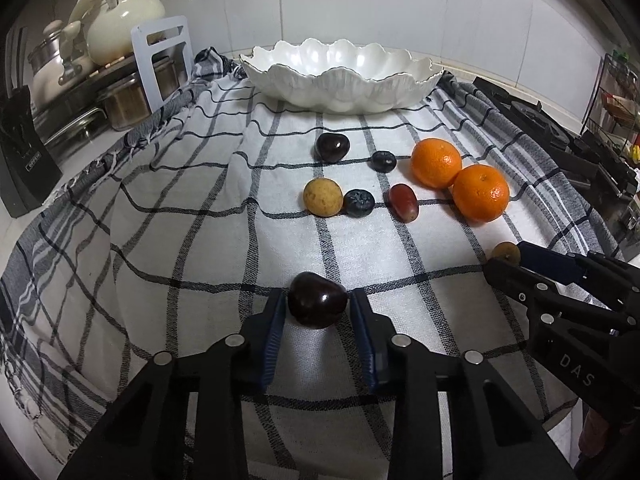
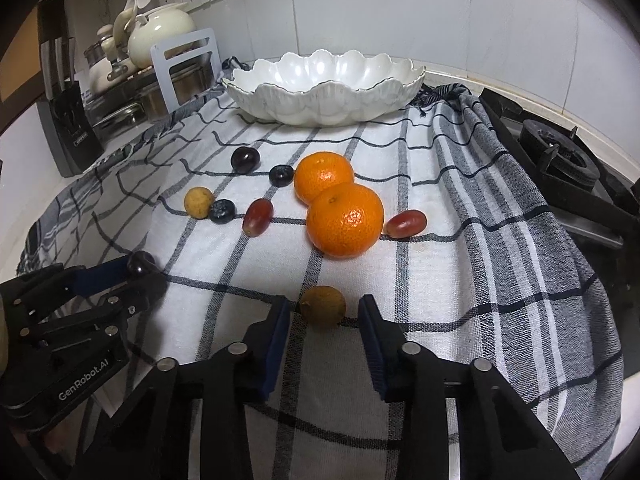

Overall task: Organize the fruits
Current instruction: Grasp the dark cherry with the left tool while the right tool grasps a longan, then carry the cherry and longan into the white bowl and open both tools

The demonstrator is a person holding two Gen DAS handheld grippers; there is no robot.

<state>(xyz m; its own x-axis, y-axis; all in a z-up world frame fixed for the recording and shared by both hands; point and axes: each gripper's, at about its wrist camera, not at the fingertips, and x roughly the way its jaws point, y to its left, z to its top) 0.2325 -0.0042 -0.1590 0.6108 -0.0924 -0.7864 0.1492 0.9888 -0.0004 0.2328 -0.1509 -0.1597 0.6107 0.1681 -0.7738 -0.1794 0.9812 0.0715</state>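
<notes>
A white scalloped bowl (image 1: pixel 340 76) stands empty at the back of a checked cloth (image 1: pixel 180 220). My left gripper (image 1: pixel 318 300) is open, its jaws either side of a dark cherry (image 1: pixel 317 299) that lies on the cloth, small gaps on both sides. My right gripper (image 2: pixel 323 307) is open around a brown longan (image 2: pixel 322 306), not touching it. On the cloth lie two oranges (image 2: pixel 344 220), two red grapes (image 2: pixel 258 217), two blueberries (image 1: pixel 359 202), a yellow longan (image 1: pixel 322 197) and another dark cherry (image 1: pixel 332 147).
A pot rack with a cream teapot (image 1: pixel 124 20), steel pots and a white board (image 1: pixel 162 60) stands at the back left. A black knife block (image 1: pixel 24 160) is at the left. A gas stove (image 2: pixel 560 168) borders the cloth on the right.
</notes>
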